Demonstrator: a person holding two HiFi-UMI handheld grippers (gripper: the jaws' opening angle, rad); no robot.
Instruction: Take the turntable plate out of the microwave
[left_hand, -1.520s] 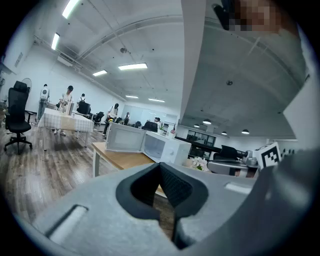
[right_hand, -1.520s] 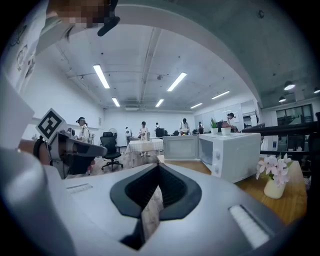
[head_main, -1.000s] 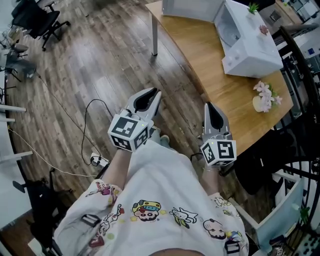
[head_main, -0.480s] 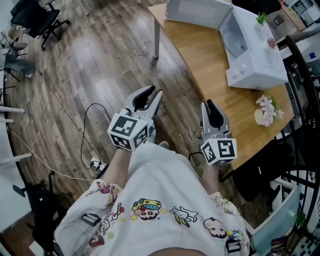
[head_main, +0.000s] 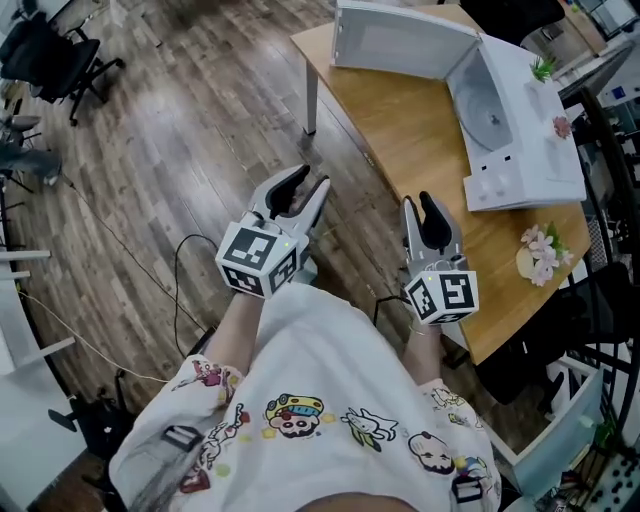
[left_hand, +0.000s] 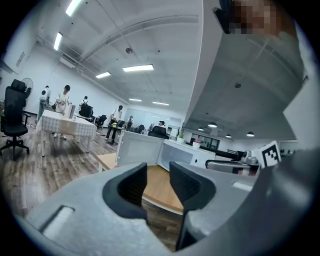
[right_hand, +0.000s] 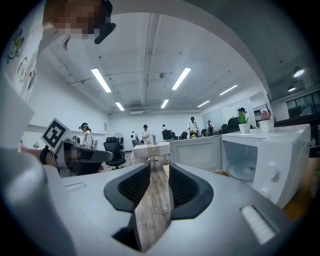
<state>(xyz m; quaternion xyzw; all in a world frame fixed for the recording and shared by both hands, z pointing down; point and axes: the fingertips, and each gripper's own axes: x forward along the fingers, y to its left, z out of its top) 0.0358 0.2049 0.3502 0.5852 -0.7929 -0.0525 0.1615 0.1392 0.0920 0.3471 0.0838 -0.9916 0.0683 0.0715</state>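
Inside, the plate (head_main: 489, 112) lies in the open microwave (head_main: 535, 150) on the tabletop (head_main: 420, 130). Well apart from it, the left gripper (head_main: 306, 186) and right gripper (head_main: 421, 206) hang empty over the floor (head_main: 180, 130), jaws partly apart and opening.

Under me lies a grey-brown wood-plank floor (head_main: 170, 130). A light wooden table (head_main: 410, 120) stands at my right, and a black wheeled office chair (head_main: 50, 55) at the far left. Long strip lights (right_hand: 181, 78) cross the white ceiling (right_hand: 150, 50).
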